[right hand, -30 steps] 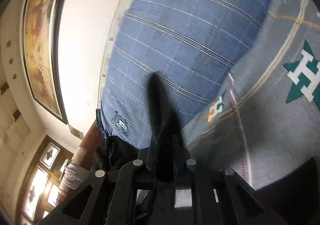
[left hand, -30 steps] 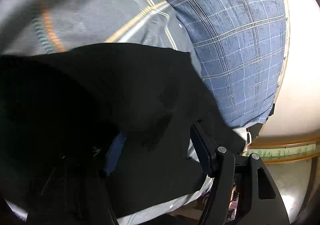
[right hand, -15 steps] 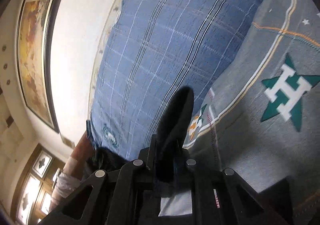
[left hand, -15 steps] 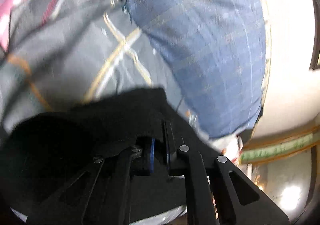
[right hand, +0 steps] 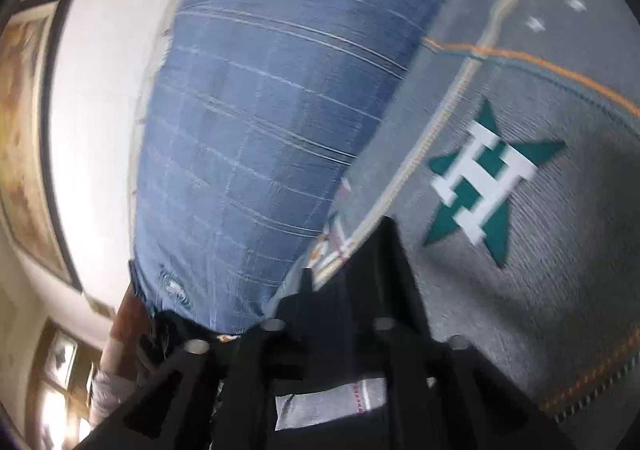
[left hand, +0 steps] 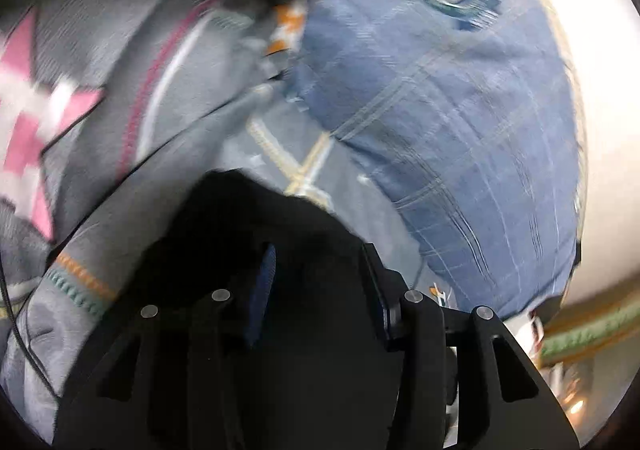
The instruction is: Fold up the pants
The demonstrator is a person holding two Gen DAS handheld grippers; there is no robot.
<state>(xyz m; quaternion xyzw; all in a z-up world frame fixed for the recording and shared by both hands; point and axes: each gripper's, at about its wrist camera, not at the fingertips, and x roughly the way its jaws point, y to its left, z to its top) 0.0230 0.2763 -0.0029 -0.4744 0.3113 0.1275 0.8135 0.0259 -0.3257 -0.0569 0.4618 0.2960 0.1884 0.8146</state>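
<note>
The left gripper (left hand: pixel 320 274) has just been opening, and its jaws stand partly apart with black cloth of the pants (left hand: pixel 256 217) bunched between them; through the blur it cannot be told whether the pads press on the fabric or have let it go. The blue pad of one finger (left hand: pixel 262 290) shows against the dark cloth, which heaps up over the bedspread (left hand: pixel 192 137) just in front of the claw. That looks like a folded edge being set down, so the release would fit here.

The right gripper (right hand: pixel 344 270) has also just been opening, and a dark fold of the pants (right hand: pixel 384 250) rises between its jaws. How firmly it is gripped cannot be told, since black cloth and black fingers merge. The grip at a raised edge suggests this hand carries a corner of the garment over, while the other hand lays its side flat.

Beyond both claws lies the grey bedspread with a teal star emblem (right hand: pixel 484 185) and a pink star (left hand: pixel 28 137), a soft flat surface suited to folding. The blue plaid pillow (right hand: pixel 260 137) lies at the head of the bed, against the pale wall (right hand: pixel 96 121), near the pants
</note>
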